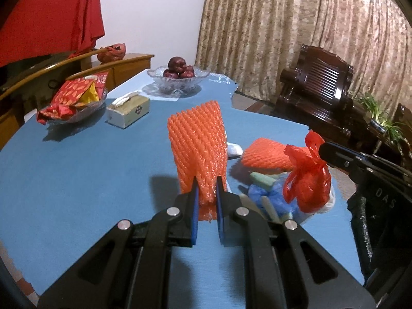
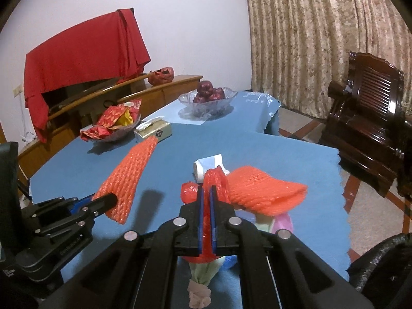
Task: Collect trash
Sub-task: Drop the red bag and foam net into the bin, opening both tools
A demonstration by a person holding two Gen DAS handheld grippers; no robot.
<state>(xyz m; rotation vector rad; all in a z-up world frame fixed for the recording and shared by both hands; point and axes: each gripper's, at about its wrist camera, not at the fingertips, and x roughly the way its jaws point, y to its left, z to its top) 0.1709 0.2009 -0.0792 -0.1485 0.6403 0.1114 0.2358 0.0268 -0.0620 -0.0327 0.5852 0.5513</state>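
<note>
My left gripper (image 1: 207, 183) is shut on the lower end of an orange foam fruit net (image 1: 198, 144), which stands upright above the blue table (image 1: 77, 180). From the right wrist view the same net (image 2: 128, 177) slants up from the left gripper (image 2: 114, 199). My right gripper (image 2: 206, 189) is shut on a red plastic bag (image 2: 217, 180); the bag (image 1: 306, 180) hangs bunched from the right gripper (image 1: 325, 150). A second orange net (image 2: 265, 190) lies on a pile of blue, green and pink scraps (image 1: 270, 195). A white paper cup (image 2: 207, 166) lies behind it.
A tissue box (image 1: 128, 112), a glass dish of red snack packets (image 1: 74, 100) and a glass bowl of apples (image 1: 177, 76) stand at the far side. A dark wooden chair (image 1: 322, 90) stands right of the table's edge. A wooden sideboard (image 2: 167, 90) runs along the wall.
</note>
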